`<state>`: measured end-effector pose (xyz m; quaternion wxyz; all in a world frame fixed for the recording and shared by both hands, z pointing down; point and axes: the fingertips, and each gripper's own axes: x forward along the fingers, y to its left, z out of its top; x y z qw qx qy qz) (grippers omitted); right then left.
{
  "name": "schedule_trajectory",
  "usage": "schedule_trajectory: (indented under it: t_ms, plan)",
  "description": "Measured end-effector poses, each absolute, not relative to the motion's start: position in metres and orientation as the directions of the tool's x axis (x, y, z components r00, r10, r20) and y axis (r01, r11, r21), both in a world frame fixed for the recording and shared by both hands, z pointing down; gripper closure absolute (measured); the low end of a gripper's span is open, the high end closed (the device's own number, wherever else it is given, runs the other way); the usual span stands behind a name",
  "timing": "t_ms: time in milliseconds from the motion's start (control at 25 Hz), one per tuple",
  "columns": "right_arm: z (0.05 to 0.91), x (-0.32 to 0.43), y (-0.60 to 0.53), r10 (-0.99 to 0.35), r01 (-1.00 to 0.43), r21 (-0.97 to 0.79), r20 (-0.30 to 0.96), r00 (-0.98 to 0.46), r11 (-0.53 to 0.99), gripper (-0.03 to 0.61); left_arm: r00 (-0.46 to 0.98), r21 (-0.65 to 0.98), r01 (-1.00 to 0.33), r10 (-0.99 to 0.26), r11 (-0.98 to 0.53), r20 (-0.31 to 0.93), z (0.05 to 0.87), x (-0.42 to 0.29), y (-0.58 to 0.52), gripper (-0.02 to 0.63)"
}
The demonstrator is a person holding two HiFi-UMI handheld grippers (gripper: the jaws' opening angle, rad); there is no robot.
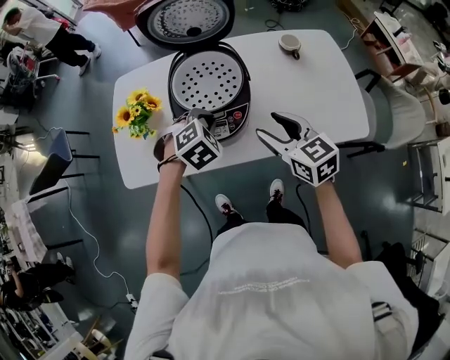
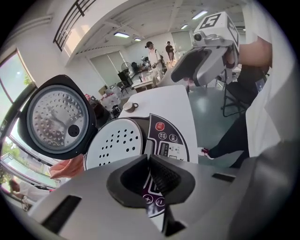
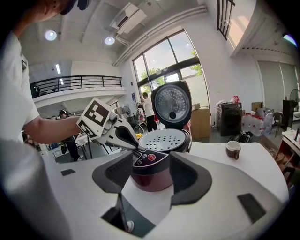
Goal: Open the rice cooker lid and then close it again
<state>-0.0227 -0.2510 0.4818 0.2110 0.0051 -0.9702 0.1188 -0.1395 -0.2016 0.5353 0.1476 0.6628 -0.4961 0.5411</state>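
The dark red rice cooker [image 1: 208, 81] stands on the white table [image 1: 330, 84] with its lid [image 1: 184, 21] swung fully up and back. The perforated inner plate [image 2: 117, 143] lies bare. My left gripper [image 1: 199, 116] is shut with nothing between its jaws, and its tips are down at the cooker's front control panel [image 2: 165, 138]. In the right gripper view that left gripper [image 3: 133, 146] meets the panel's near edge. My right gripper [image 1: 267, 125] hovers open and empty to the right of the cooker, apart from it. In its own view the jaws [image 3: 151, 173] frame the cooker's front [image 3: 152, 173].
A vase of sunflowers [image 1: 138, 111] stands on the table just left of the cooker. A brown cup [image 1: 289, 44] sits at the table's far right. A chair [image 1: 404, 116] is at the table's right end. People stand in the room's background.
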Motion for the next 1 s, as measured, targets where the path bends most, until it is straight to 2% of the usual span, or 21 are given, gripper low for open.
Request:
schedule_trajectory:
  t_ms: [120,320,520,560,680,1000]
  plan:
    - [0.469,-0.026,-0.257,0.022,-0.062,-0.198,0.399,-0.917,0.978,0.337,-0.076,-0.354,-0.835,-0.550,-0.421,0.832,0.532,-0.142,-0.204,0.581]
    - [0.444,-0.031,-0.268,-0.028,-0.076,-0.121,0.359,-0.933,0.990,0.322,-0.037,-0.265,-0.931,-0.657,-0.252,0.753,0.526,-0.147,-0.203,0.577]
    - [0.419,-0.037,-0.279,-0.093,-0.116,-0.061,0.296,-0.951,0.991,0.323,-0.100,-0.249,-0.965,-0.755,-0.087,0.648,0.510,-0.166,-0.199,0.538]
    - [0.414,-0.038,-0.281,-0.100,-0.121,-0.057,0.285,-0.953,0.991,0.324,-0.114,-0.241,-0.969,-0.775,-0.051,0.622,0.503,-0.170,-0.197,0.535]
    - [0.398,-0.039,-0.288,-0.128,-0.144,-0.051,0.243,-0.962,0.988,0.387,-0.154,-0.208,-0.977,-0.847,0.052,0.508,0.473,-0.184,-0.193,0.534]
    - [0.362,-0.049,-0.291,-0.145,-0.143,0.027,0.193,-0.970,0.989,0.391,-0.265,-0.153,-0.960,-0.932,0.233,0.248,0.387,-0.215,-0.159,0.506]
